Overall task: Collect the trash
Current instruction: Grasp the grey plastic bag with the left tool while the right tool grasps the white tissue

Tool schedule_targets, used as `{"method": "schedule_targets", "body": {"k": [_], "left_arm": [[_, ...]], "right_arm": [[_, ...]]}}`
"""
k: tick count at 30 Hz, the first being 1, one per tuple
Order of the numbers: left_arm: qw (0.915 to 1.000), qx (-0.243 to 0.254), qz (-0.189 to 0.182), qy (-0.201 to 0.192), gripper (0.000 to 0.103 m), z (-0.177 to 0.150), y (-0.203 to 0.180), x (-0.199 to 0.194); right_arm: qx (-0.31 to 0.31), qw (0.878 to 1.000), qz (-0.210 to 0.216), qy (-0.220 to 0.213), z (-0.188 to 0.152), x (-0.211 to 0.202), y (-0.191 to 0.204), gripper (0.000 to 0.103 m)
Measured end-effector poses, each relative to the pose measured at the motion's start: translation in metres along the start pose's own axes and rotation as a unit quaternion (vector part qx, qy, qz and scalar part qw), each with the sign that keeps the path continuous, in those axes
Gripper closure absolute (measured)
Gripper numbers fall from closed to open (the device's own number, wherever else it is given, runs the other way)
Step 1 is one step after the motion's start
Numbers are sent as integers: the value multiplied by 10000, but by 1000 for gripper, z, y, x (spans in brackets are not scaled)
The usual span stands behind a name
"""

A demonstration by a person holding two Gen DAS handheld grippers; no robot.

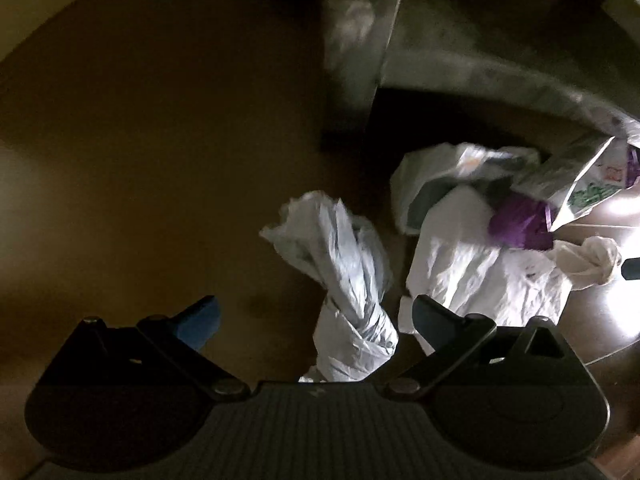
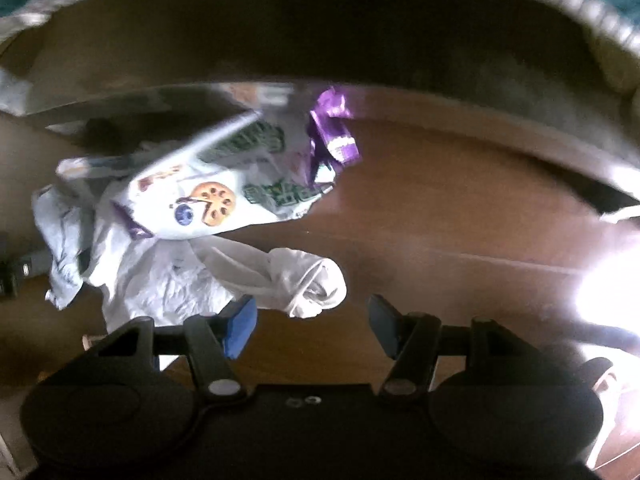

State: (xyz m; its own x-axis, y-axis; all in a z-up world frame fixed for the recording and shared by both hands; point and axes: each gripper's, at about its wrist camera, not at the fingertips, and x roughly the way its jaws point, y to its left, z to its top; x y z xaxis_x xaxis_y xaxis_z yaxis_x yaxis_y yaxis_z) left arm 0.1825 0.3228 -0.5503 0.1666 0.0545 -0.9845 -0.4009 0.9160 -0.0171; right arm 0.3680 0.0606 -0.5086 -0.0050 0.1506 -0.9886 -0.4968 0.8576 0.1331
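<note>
Trash lies on a dark brown wooden floor [image 1: 140, 160]. In the left wrist view a twisted grey-white plastic bag [image 1: 344, 272] lies between the wide-spread fingers of my left gripper [image 1: 316, 318], which is open and not pressing it. To its right is a pile: a white plastic bag [image 1: 480, 276], a purple wrapper [image 1: 520, 220], a printed snack bag [image 1: 580, 184] and a crumpled white piece [image 1: 592, 260]. My right gripper [image 2: 312, 324] is open just short of that crumpled white piece [image 2: 308, 280]. Beyond it lie the snack bag [image 2: 208, 196], purple wrapper [image 2: 336, 136] and white bag [image 2: 168, 280].
A shiny metal furniture panel [image 1: 360, 40] rises behind the pile. A curved dark wall with a woven grey rim [image 2: 600, 12] arcs over the floor at the back. Strong glare [image 2: 608, 292] whitens the floor at the right. A dark object [image 2: 16, 272] sits at the left edge.
</note>
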Motion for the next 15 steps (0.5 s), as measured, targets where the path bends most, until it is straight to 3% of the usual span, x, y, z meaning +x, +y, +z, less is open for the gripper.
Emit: {"method": "schedule_targets", "body": {"k": [8,11,12,15], "left_arm": [[9991,-226,-161,311,1,2,1,28],[9980,-370,-269,436,19,1,4,35],[9976,-404,-288,491,29,0,5,37],[9977,-417,-276,454,31,-2,3,39]], "right_arm": [[837,9961,277,-36,12,26,-4,42],[1056,9935,431,44,13,34,-8,44],[1086,9930,451,67,13,35,-9,44],[1040,9937,410,94,11,39,-11,45]]}}
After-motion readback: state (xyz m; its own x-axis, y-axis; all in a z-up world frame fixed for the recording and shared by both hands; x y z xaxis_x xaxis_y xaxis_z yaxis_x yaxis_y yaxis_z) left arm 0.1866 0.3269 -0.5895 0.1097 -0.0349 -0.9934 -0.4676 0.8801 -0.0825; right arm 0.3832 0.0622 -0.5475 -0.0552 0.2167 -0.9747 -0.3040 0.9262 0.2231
